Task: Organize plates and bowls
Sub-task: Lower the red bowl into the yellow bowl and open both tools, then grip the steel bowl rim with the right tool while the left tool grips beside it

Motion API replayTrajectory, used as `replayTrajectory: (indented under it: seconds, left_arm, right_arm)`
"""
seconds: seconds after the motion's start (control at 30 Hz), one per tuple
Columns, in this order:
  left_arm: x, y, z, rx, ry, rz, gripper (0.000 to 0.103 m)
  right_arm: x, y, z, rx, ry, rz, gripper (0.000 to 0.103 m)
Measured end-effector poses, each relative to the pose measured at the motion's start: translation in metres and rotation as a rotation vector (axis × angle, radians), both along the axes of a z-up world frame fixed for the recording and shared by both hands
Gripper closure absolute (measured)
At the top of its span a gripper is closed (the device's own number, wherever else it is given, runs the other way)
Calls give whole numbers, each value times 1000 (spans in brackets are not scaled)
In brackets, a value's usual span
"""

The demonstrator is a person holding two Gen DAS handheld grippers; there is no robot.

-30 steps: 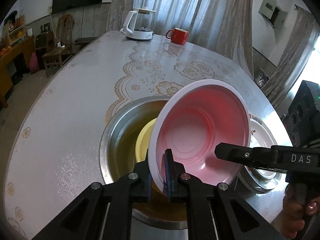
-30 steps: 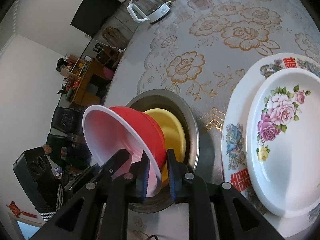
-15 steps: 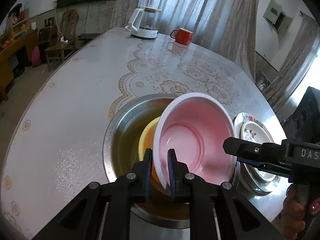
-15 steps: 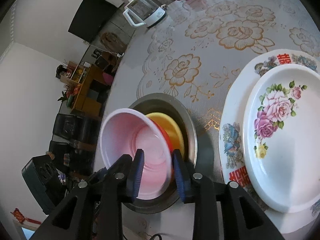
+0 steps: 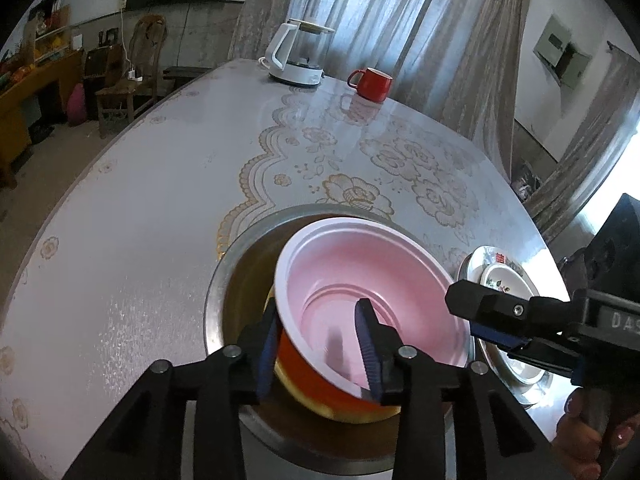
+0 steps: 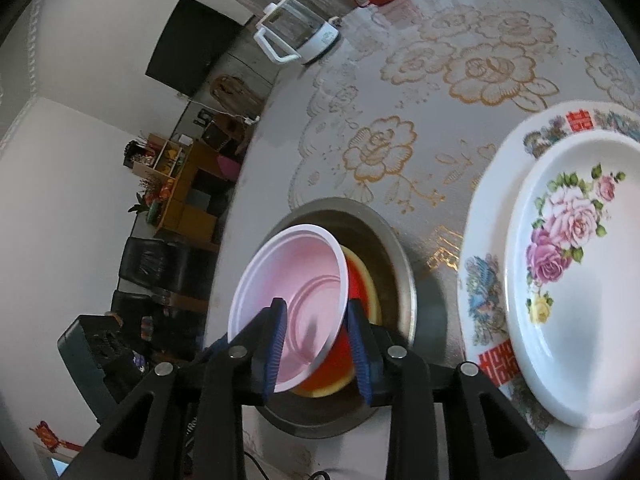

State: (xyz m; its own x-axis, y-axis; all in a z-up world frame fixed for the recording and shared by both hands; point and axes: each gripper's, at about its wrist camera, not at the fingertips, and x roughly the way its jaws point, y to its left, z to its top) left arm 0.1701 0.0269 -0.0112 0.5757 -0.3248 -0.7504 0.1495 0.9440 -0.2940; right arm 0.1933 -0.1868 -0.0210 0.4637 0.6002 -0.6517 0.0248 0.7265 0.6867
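Now that the red plastic bowl with its pale pink inside (image 5: pixel 360 300) sits nested on the yellow bowl (image 6: pixel 370 284) inside the wide steel basin (image 5: pixel 240 256) near my edge of the table, I judge this the release step. Both my left gripper (image 5: pixel 320 344) and right gripper (image 6: pixel 316 344) have just been opening; their jaws straddle the rim, parted and clear. Next I'd back both out without tipping it, minding the stacked flowered plates (image 6: pixel 572 264) just beside the basin.

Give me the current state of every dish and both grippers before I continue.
Red bowl: nested in yellow bowl, released.
Metal basin: on table, holds both bowls.
Floral plate: stacked on larger plate.
Left gripper: just opened, fingers straddle bowl rim.
Right gripper: just opened, straddling rim.
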Motion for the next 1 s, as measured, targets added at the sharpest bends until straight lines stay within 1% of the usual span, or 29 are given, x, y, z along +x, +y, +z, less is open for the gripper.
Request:
replayTrajectory:
  seconds: [0.13,0.27,0.33,0.37,0.4,0.47,0.83,0.97,1.0]
  left_arm:
    - [-2,-7,0,50,-19,-9,64]
    - [-4,-10,0,68,-30,-7,60]
    - [-6,-11,1,97,-44,3,56]
    - [-7,-11,2,106,-50,10,51]
    - [-8,-11,4,111,-61,17,47]
    - [-10,-9,8,110,-81,24,46]
    - [-13,-11,20,144,-122,28,45]
    - [-16,-12,22,153,-135,28,39]
    - [-17,-12,23,157,-140,32,37]
  right_arm:
    - [2,0,1,6,-5,-7,70]
    - [3,-2,-4,9,5,-13,70]
    - [3,-3,-5,10,10,-18,70]
    - [4,-4,-6,7,11,-20,70]
    - [4,-5,-6,2,14,-26,70]
    - [4,-6,-7,-6,12,-29,70]
    - [1,-7,-9,-9,19,-30,70]
    - [1,-6,-9,-7,15,-28,70]
    - [0,-6,-9,-9,12,-28,70]
